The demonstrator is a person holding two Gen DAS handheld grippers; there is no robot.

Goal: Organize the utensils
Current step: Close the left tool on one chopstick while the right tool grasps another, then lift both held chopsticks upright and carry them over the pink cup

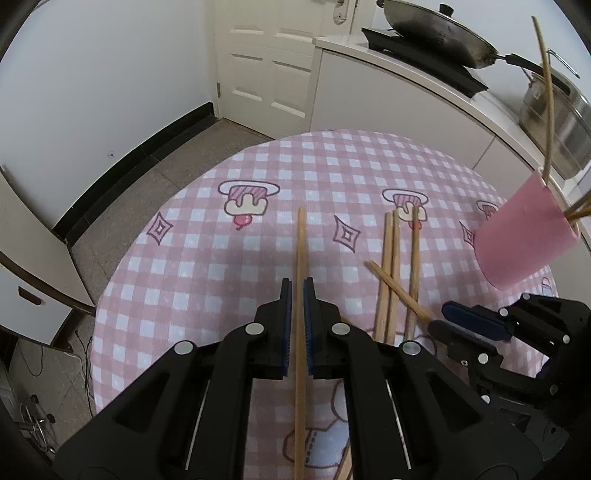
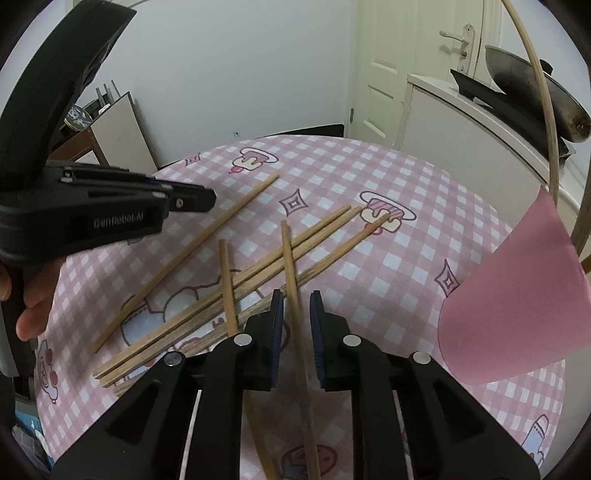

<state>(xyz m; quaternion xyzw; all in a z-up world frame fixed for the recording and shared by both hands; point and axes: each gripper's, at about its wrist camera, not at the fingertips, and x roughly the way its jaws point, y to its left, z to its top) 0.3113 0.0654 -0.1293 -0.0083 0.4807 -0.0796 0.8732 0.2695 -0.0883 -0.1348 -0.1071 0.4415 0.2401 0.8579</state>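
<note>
Several wooden chopsticks lie on the pink checked tablecloth. My left gripper straddles one chopstick with its jaws narrowly apart around it. It shows in the right wrist view above that same chopstick. My right gripper is open around another chopstick, which looks blurred. In the left wrist view it is at the lower right. A pink cup with chopsticks standing in it stands at the right, also in the right wrist view.
A counter behind the table carries a wok on a cooktop and a steel pot. A white door is at the back. A cabinet stands left of the table.
</note>
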